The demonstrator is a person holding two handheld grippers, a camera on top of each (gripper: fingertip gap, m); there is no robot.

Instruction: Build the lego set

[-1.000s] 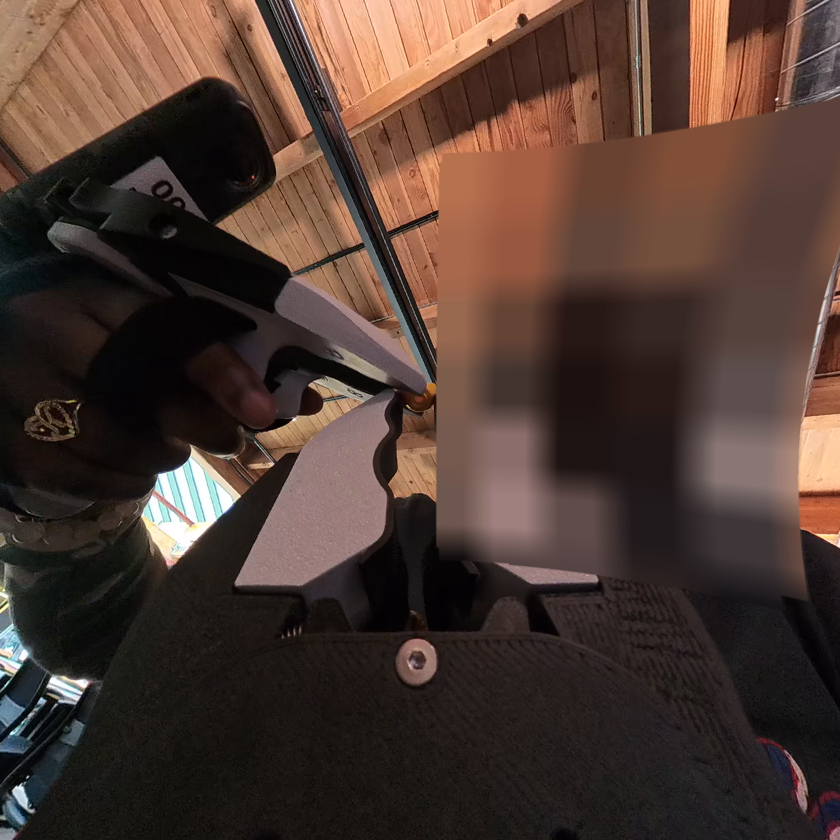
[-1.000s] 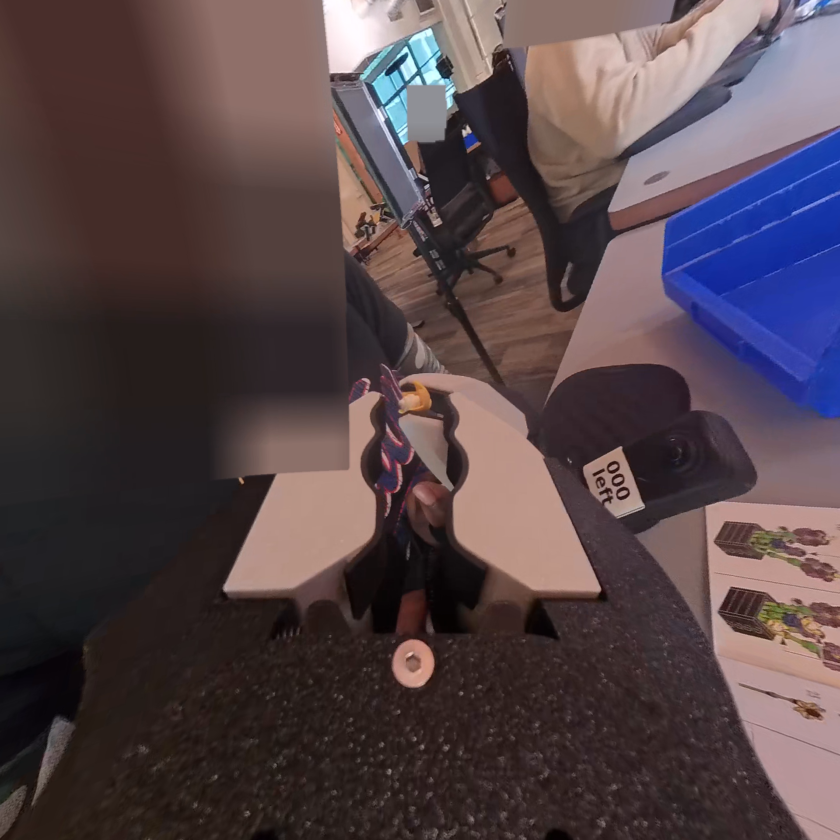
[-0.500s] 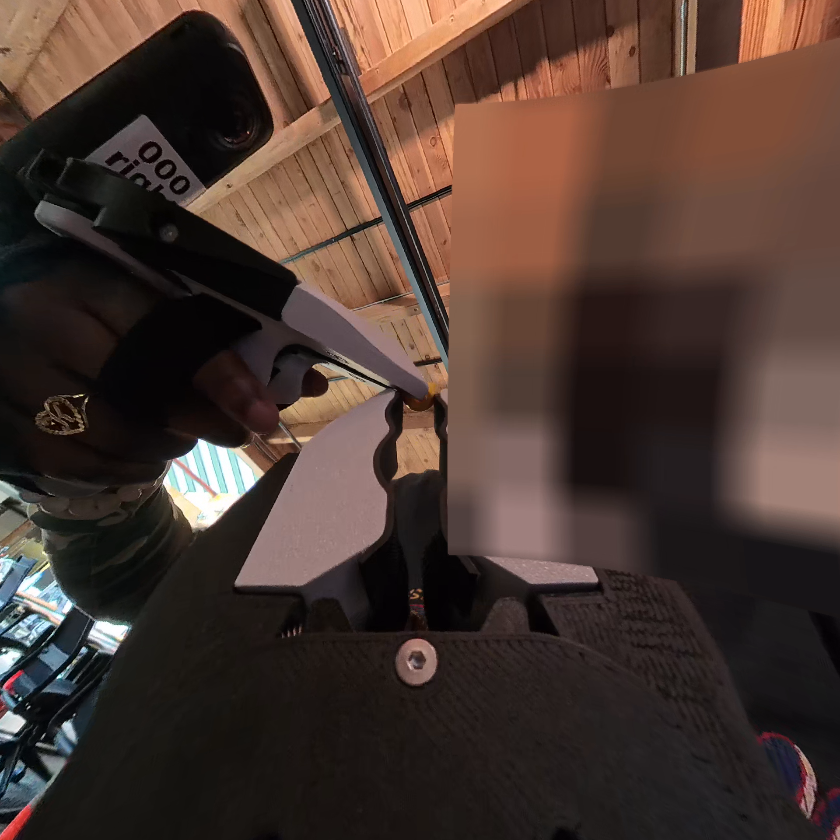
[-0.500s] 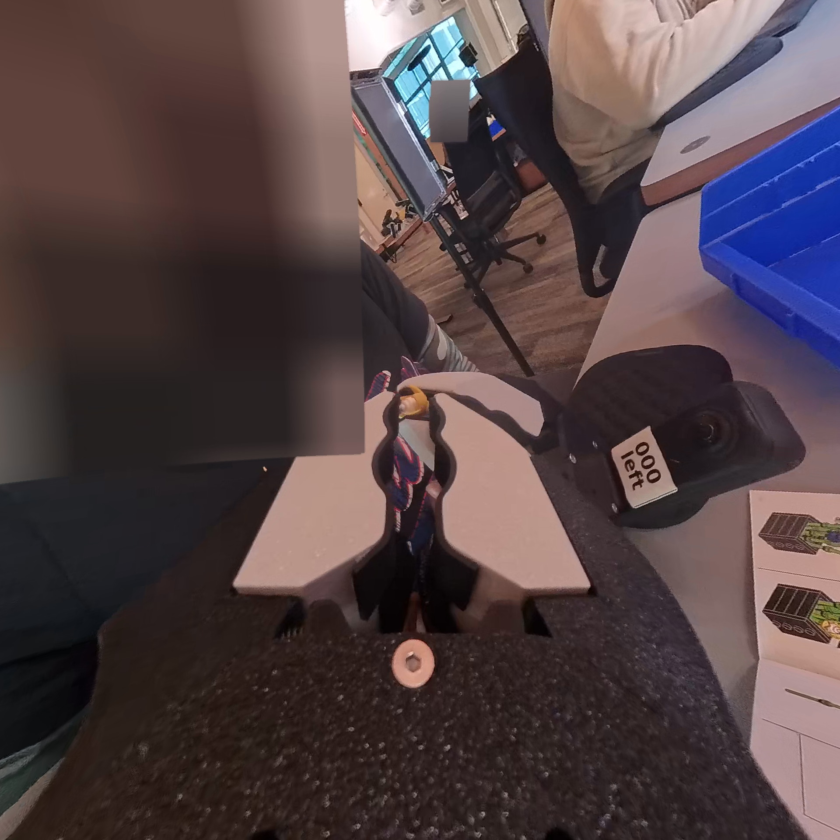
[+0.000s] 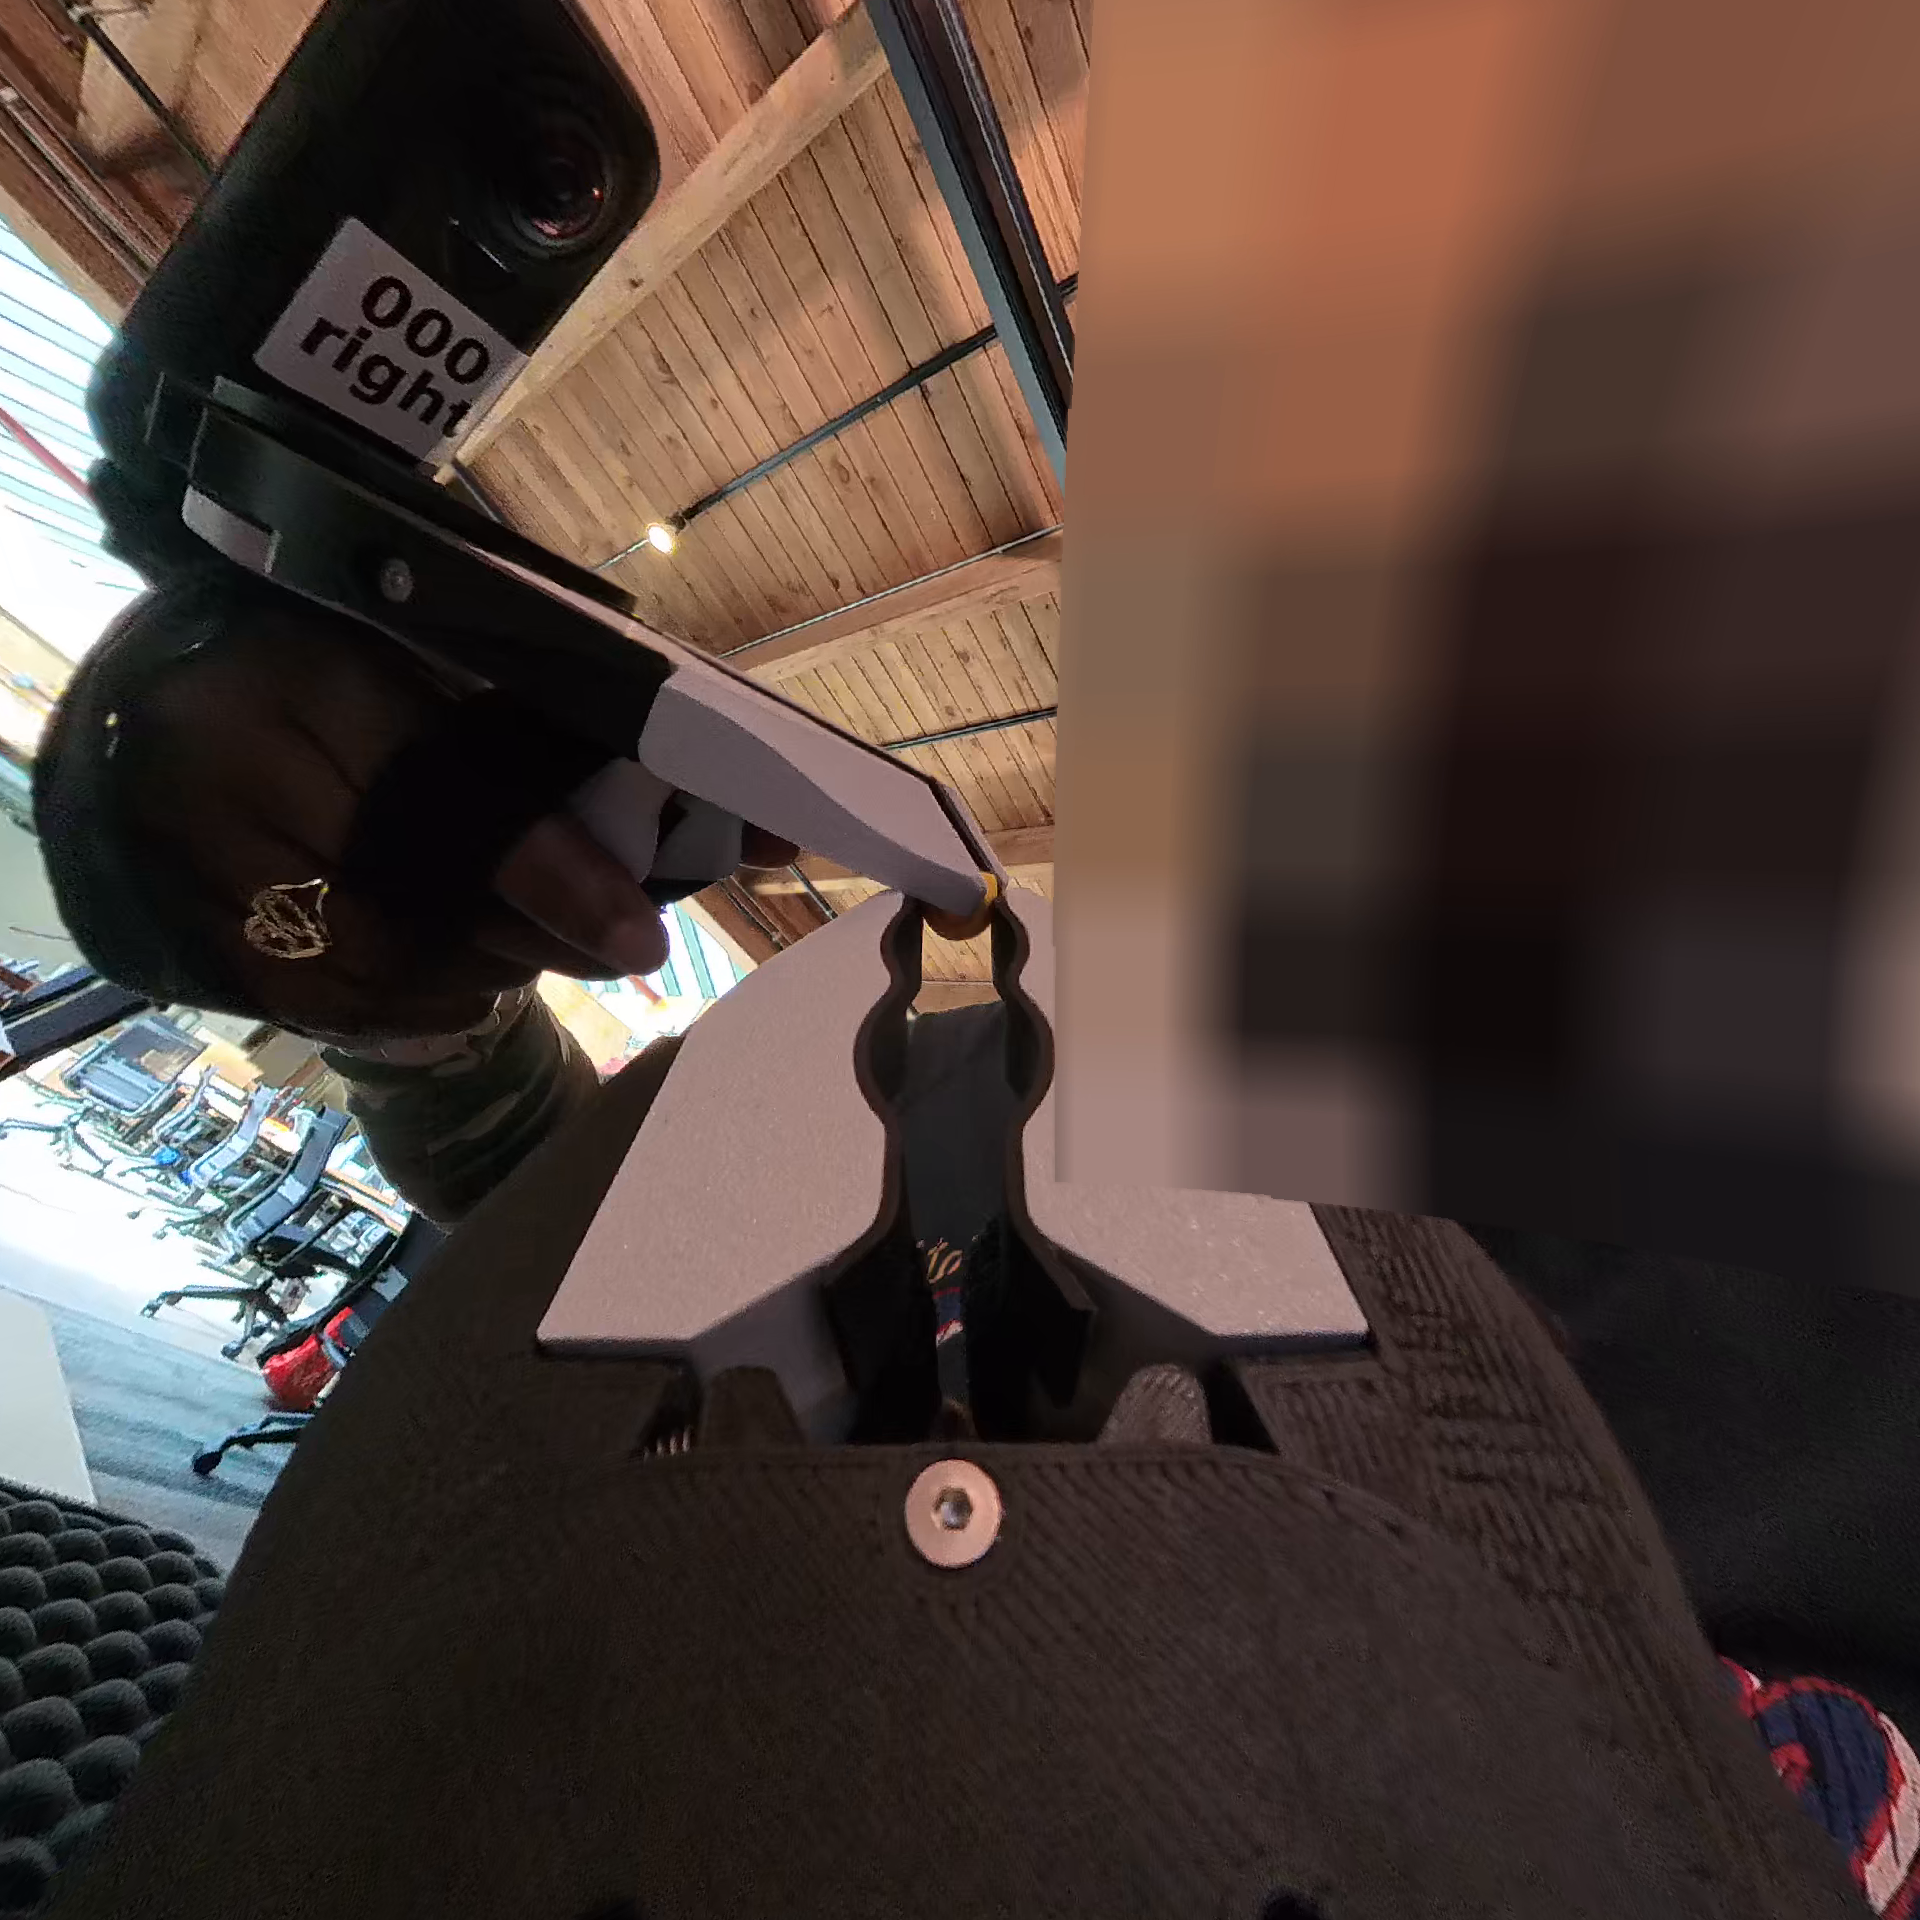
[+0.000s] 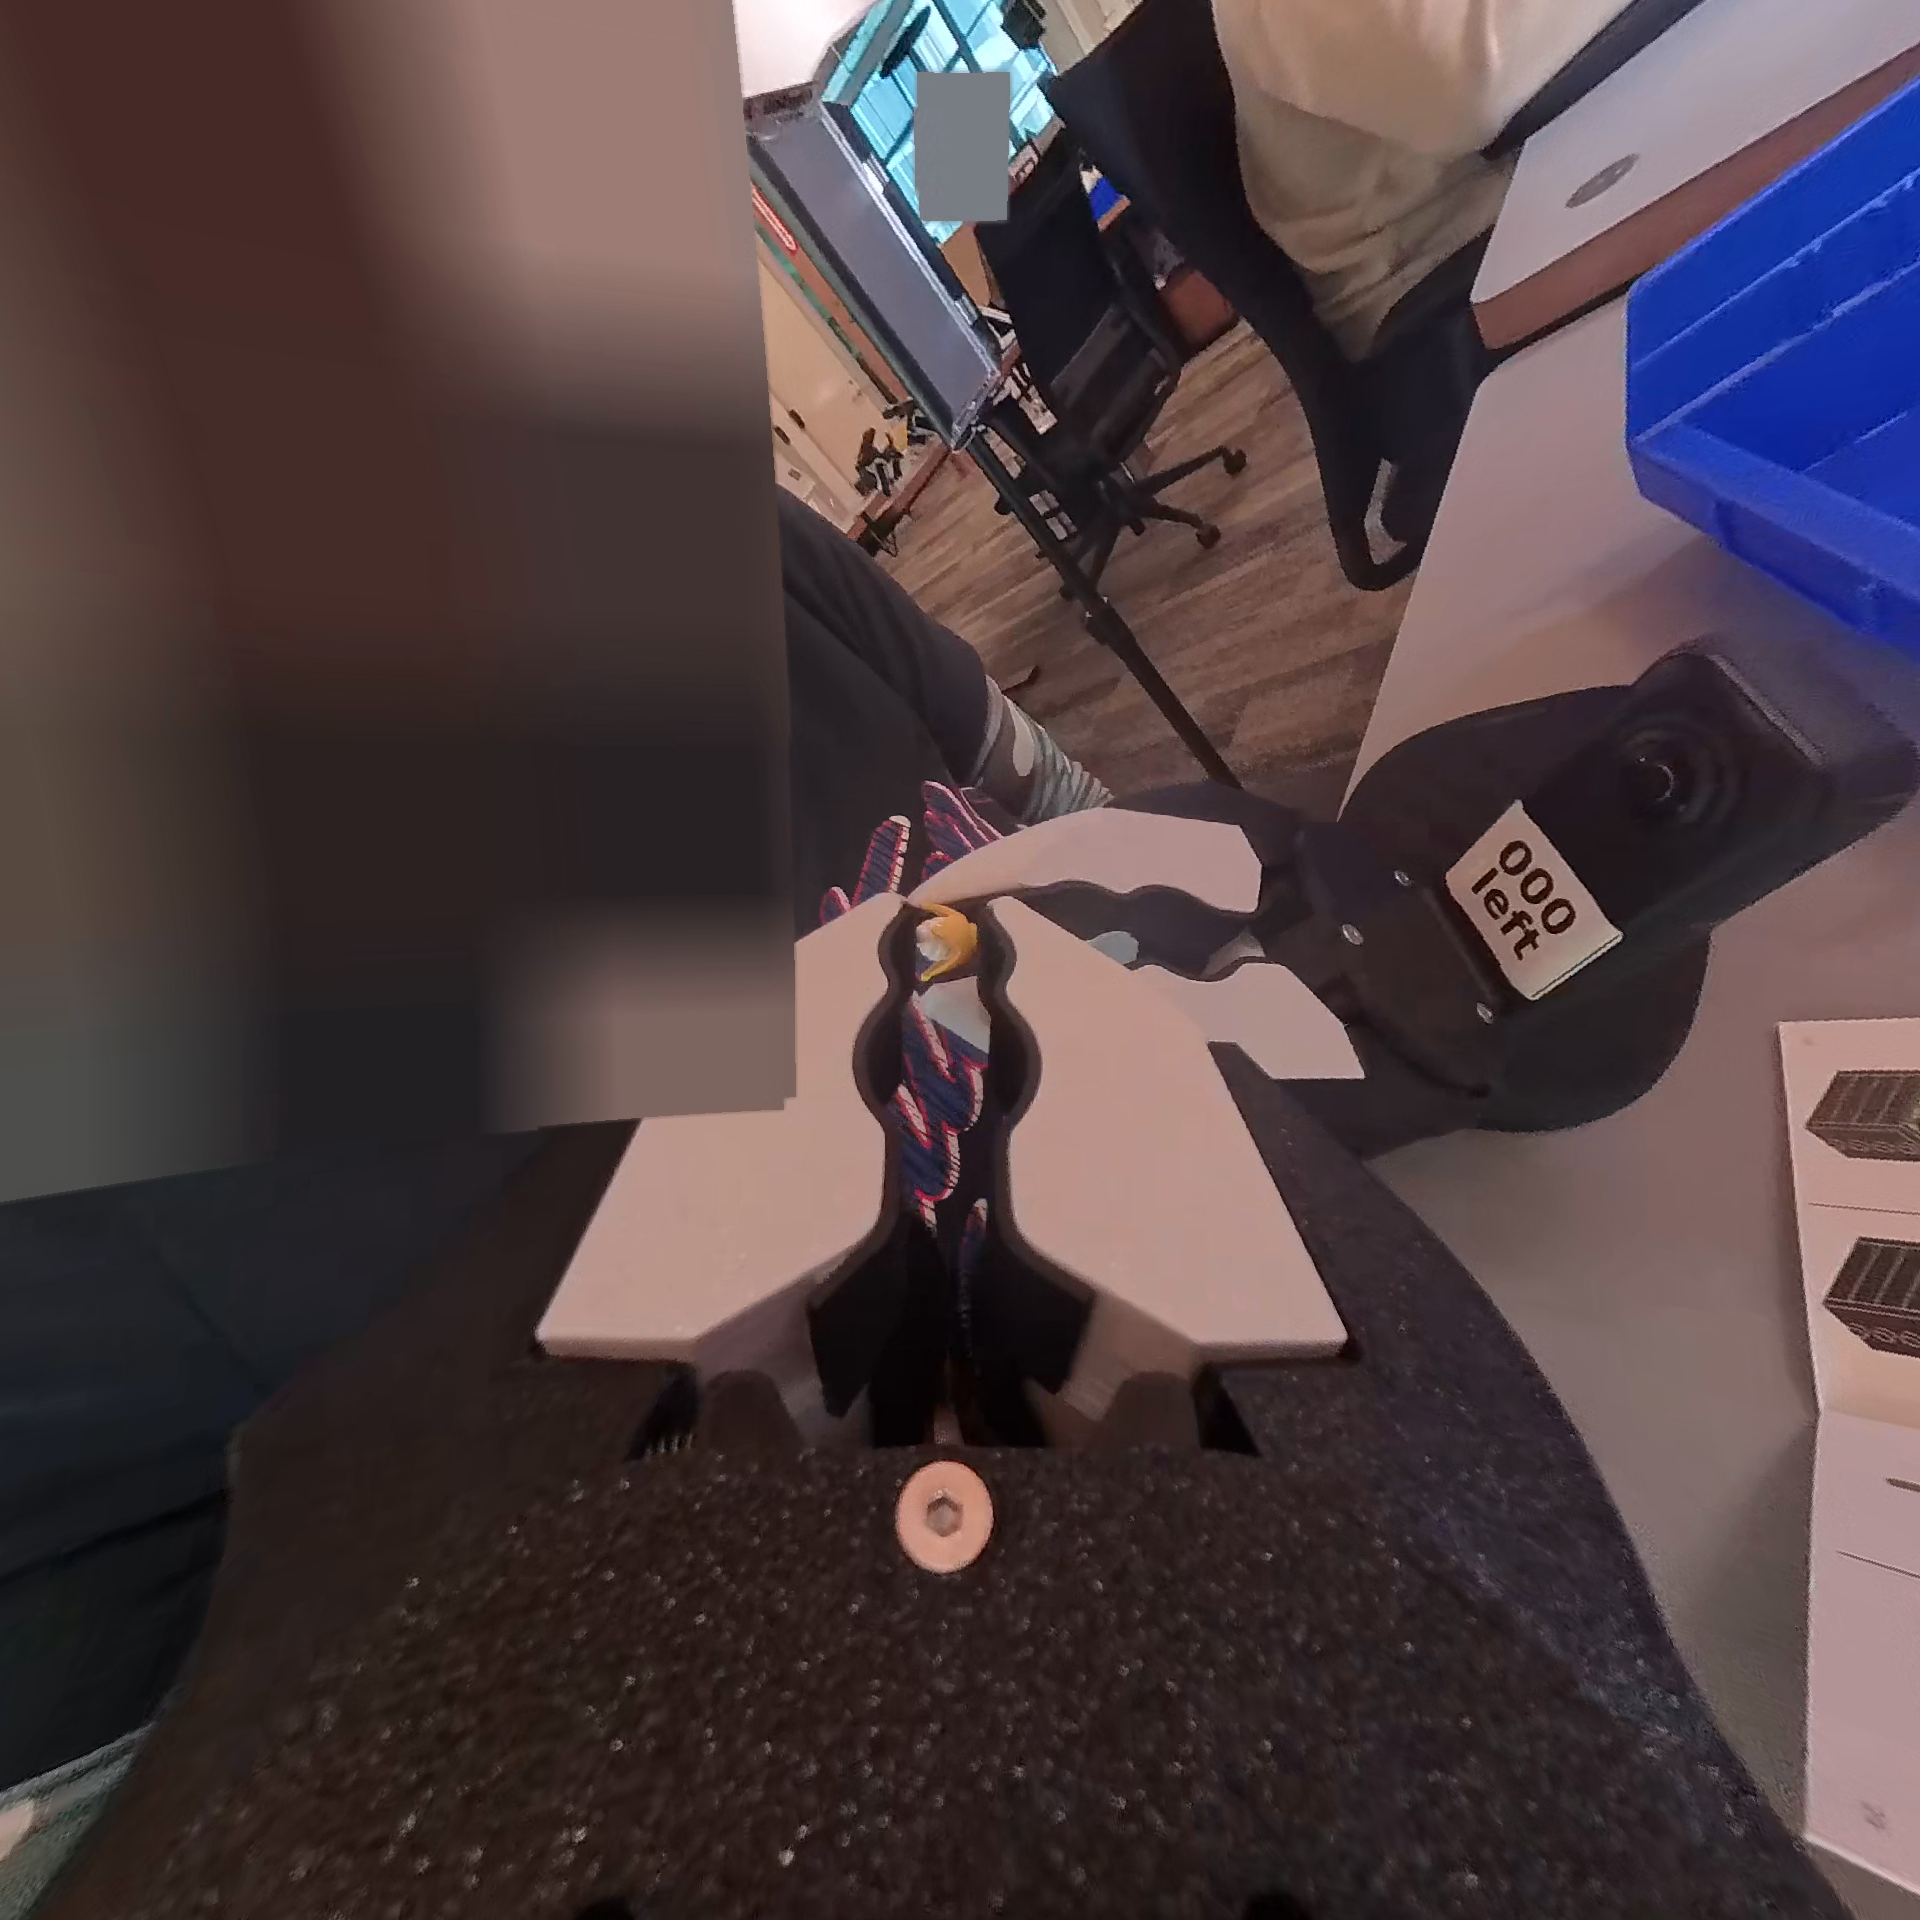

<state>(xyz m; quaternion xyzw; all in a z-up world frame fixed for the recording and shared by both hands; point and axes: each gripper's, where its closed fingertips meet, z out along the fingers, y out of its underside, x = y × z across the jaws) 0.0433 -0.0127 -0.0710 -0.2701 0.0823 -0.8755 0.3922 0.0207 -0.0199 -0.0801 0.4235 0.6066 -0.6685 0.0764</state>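
In the left wrist view my left gripper (image 5: 951, 920) is shut at its tips on a small orange-yellow lego piece (image 5: 958, 923), held up in the air under a wooden ceiling. The right gripper (image 5: 982, 891), held by a hand, comes in from the upper left and its tip touches the same spot. In the right wrist view my right gripper (image 6: 943, 920) is shut on a small yellow and white lego piece (image 6: 948, 943). The left gripper (image 6: 940, 883) reaches in from the right and meets it tip to tip. How the pieces join is hidden by the fingers.
A grey table (image 6: 1507, 540) lies to the right with a blue bin (image 6: 1787, 343) and a printed instruction sheet (image 6: 1860, 1299). A person in a cream top (image 6: 1351, 156) sits beyond it. A black foam mat (image 5: 73, 1662) shows at lower left. Left and right tips are no more than a few centimetres apart.
Both grippers stay tip to tip on the small yellow piece. The views have tilted: the right gripper now sits higher and nearer in the left view, and the left gripper's body has swung right.
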